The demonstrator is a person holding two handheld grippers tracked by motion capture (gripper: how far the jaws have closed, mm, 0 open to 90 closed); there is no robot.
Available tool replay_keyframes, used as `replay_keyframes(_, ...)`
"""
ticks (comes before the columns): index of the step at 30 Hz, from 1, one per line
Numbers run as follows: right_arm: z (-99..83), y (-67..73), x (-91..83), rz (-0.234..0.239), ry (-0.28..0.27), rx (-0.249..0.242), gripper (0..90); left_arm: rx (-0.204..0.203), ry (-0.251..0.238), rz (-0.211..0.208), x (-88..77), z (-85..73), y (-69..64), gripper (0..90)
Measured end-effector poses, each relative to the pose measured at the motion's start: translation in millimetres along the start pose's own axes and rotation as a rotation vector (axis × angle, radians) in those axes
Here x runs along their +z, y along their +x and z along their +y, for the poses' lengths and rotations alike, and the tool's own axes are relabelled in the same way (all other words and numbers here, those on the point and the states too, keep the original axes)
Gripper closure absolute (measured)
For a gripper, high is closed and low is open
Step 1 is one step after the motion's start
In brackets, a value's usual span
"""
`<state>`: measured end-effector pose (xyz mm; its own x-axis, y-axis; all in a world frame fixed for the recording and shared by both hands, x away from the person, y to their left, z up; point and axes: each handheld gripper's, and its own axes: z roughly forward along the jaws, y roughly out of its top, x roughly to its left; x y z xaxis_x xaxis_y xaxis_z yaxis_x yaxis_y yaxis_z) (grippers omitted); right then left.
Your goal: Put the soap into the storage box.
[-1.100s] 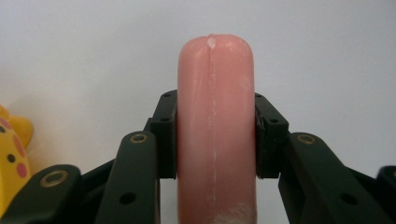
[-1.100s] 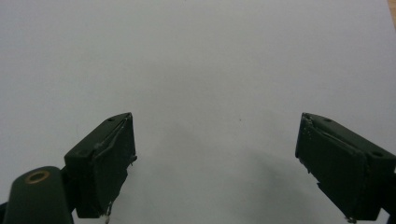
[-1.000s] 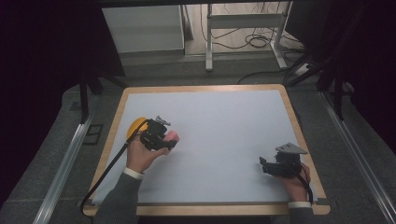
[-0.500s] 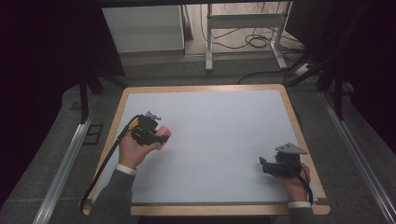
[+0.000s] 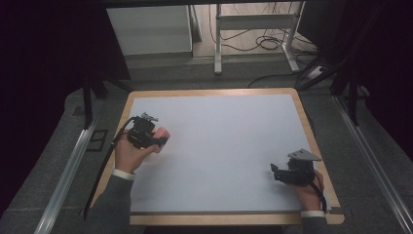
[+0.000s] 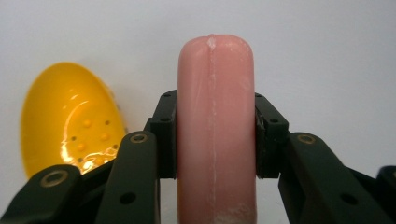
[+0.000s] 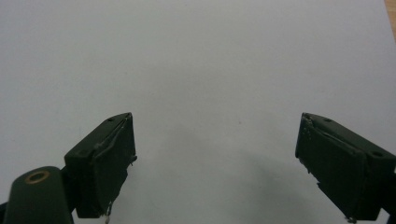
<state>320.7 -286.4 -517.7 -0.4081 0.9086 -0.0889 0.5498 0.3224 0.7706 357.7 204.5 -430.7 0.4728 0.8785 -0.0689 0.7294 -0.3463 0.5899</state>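
Note:
A pink, sausage-shaped piece [image 6: 215, 70] stands upright between the black jaws of my left gripper [image 6: 215, 135], which is shut on its middle. In the high view, the left gripper [image 5: 157, 136] is near the table's left edge, with the pink piece [image 5: 163, 133] poking out to its right. A glossy yellow rounded scoop with small holes [image 6: 70, 116] lies on the white surface just behind the left jaw. My right gripper [image 5: 277, 174] rests near the front right corner. Its jaws [image 7: 217, 163] stand wide apart with nothing between them.
The white mat [image 5: 224, 126] covers a wood-rimmed table [image 5: 311, 141]. Grey floor and metal rails run along both sides. A desk frame and cables [image 5: 258, 44] stand beyond the far edge.
My left gripper has moved left and away from me with the pink piece in it. The yellow scoop, seen beside it in the high view a second ago, is now hidden there. The right gripper stayed put.

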Motion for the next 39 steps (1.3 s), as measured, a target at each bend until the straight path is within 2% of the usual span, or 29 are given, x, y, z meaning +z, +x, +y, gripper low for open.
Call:
replay_keyframes(14, 0.6, 0.5, -0.9, -0.001, -0.003, -0.001, 11.9, -0.047, -0.01, 0.029, -11.4, -1.4, 24.0, 60.1)
replay_keyframes(39, 1.1, -0.6, -2.7, -0.005, -0.01, 0.004, 11.9, -0.131, 0.036, 0.059, 2.9, -7.3, 62.3, 60.0)
